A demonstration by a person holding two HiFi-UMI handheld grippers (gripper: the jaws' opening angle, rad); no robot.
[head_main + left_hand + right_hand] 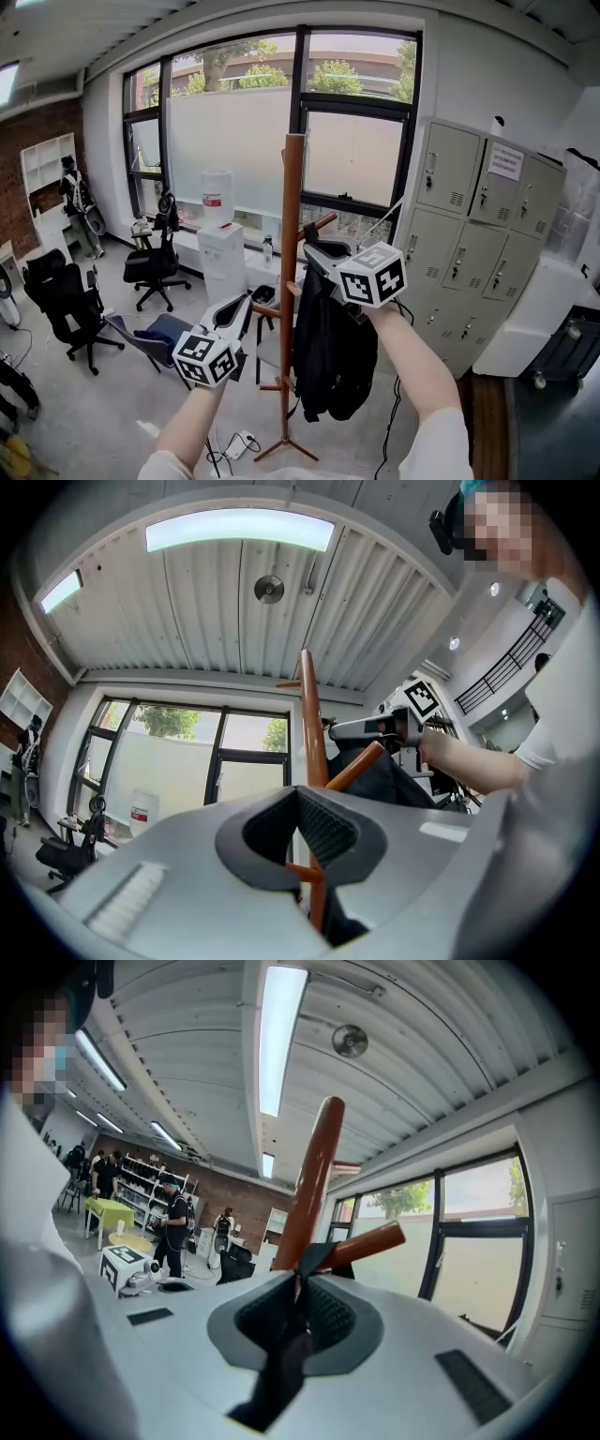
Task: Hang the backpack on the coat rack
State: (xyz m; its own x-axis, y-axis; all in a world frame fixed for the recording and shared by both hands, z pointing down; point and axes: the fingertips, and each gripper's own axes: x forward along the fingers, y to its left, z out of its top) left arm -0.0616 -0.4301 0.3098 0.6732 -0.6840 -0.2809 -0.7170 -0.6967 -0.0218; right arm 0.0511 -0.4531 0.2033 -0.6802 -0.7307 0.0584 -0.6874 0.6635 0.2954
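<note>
Clearly, the right tool (311, 253) is fully closed. Its two grey jaws are pinched on a black webbing strap (284, 1365) of the black fabric backpack (334, 364). In the right gripper view the strap runs down between the ribbed black pads (330, 1314) and out past the near edge. At the jaw tips, black webbing lies against the base of an upward-slanting reddish-brown wooden peg (367, 1240).

That peg belongs to the tall reddish-brown wooden coat rack (292, 225), which stands in the middle of the room before the window. The backpack hangs down the right side of the rack's pole, close against it, with its bottom clear of the floor.

The right forearm rises from the near right. It holds its tool roughly level, pointing left at the pole, with the marker cube facing the camera.

The left tool (247, 302) is also closed, pad tips together with nothing between them. It sits lower, just left of the pole and near a lower peg (266, 311); whether it touches that peg I cannot tell. The left forearm comes up from the near edge, and its tool tilts slightly upward and to the right, apart from the backpack.
</note>
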